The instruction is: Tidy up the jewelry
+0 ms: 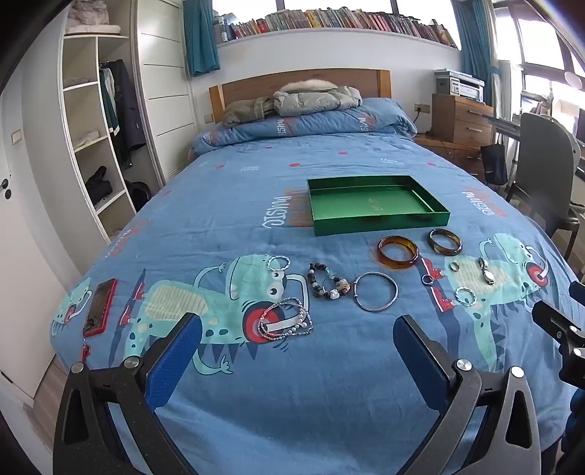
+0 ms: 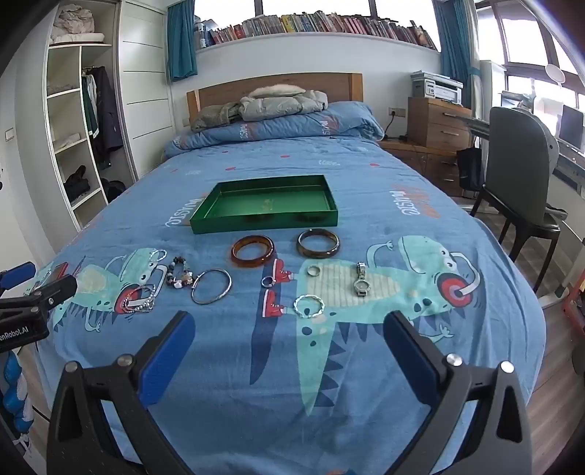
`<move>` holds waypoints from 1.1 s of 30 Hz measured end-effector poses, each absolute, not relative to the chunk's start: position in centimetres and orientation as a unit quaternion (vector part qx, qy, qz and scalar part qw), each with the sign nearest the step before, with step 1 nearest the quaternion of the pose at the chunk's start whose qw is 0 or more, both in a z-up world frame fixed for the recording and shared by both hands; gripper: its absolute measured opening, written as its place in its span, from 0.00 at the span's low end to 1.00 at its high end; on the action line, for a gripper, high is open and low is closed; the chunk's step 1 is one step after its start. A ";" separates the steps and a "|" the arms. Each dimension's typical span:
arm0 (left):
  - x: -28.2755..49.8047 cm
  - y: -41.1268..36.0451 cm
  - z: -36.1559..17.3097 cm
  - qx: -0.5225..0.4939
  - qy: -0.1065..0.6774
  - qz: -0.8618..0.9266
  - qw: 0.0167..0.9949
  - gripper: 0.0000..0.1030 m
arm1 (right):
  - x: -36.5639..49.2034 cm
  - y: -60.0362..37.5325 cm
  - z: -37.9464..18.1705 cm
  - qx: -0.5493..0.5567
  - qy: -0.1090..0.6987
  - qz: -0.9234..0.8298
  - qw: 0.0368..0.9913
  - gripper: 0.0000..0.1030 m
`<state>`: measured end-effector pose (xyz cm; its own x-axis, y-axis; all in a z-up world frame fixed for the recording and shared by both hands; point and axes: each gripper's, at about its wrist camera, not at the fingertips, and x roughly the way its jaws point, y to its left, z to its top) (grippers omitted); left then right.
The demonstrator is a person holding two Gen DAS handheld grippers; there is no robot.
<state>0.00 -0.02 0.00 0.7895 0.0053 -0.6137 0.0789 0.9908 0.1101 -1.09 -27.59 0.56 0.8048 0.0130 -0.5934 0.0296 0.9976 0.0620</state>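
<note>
Work surface: bed [image 1: 329, 402] covered w/ blue quilt printed w/ teal cartoon dinosaurs. Wooden headboard [image 1: 299, 82] at far end; folded grey jacket [image 1: 314, 98] laid on rolled duvet. Room: white open shelving [image 1: 91, 146] w/ hung clothes at left, long bookshelf [image 1: 347, 22] under window, teal curtains, wooden drawer unit [image 1: 460, 117] w/ printer on top at right, dark chair [image 1: 541, 171] beside desk.

Container: green tray [image 1: 380, 221], shallow, rectangular, set flat on quilt beyond the jewelry. Only a faint gold mark is seen on its floor; no jewelry inside.

Jewelry, all on quilt near side of tray, none touching tray:
- amber bangle [image 1: 397, 252] and dark bangle [image 1: 444, 242], just in front of tray, apart from each other
- thin silver bangle [image 1: 376, 291], nearer camera than amber bangle
- beaded bracelet [image 1: 327, 281], left of silver bangle
- multi-strand bead bracelet [image 1: 285, 319], nearest left claw
- twisted silver ring-bracelet [image 1: 278, 263], far left
- second twisted silver bracelet [image 2: 309, 306], small ring [image 2: 313, 270], smaller ring [image 2: 267, 281], wristwatch [image 2: 360, 279] on right-hand group

Red phone [image 1: 100, 307] lies near left bed edge.

Left gripper [image 1: 298, 329]: jaws spread fully apart, nothing between pads, held above quilt. Right gripper [image 2: 289, 329]: same, jaws wide apart, empty, above quilt
</note>
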 end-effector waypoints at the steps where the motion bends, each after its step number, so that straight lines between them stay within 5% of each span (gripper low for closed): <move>1: 0.0 0.0 0.0 0.065 0.323 -0.019 0.944 1.00 | -1.0 -27.6 0.5 0.033 0.315 -0.005 0.948 1.00; 33: 0.4 1.3 -1.2 0.046 0.332 -0.028 0.942 1.00 | -0.7 -27.2 -0.2 0.034 0.319 -0.005 0.947 1.00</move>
<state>0.37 1.27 -1.20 0.7775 -0.0219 -0.6285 0.0834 0.9942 0.0685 -0.71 -27.18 -0.24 0.7960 0.0120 -0.6051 0.0313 0.9977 0.0610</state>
